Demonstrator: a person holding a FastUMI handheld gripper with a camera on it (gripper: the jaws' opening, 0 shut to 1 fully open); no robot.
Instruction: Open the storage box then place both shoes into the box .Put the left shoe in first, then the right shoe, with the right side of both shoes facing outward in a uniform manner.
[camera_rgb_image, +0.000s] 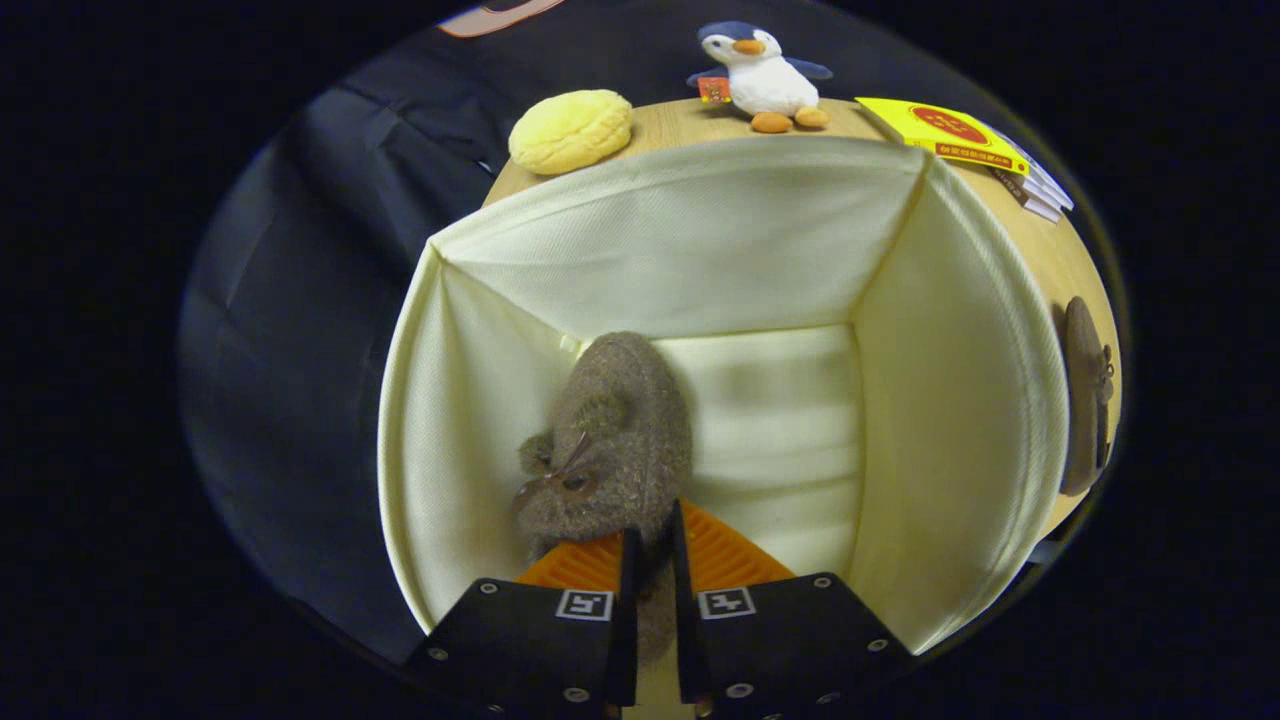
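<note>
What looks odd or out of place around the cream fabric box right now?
Nothing looks damaged or spilled. The gripper holds one fuzzy grey-brown shoe inside the cream fabric box; the matching shoe lies outside on the wooden table.

Handheld two-finger gripper (650, 545), seen from its own camera, pointing down and forward. Its two fingers (628, 570) stand nearly parallel with only a narrow gap between them, and both press on the heel end of a fuzzy grey-brown felt shoe (610, 440), which is pinched in that gap and extends ahead of the fingertips
</note>
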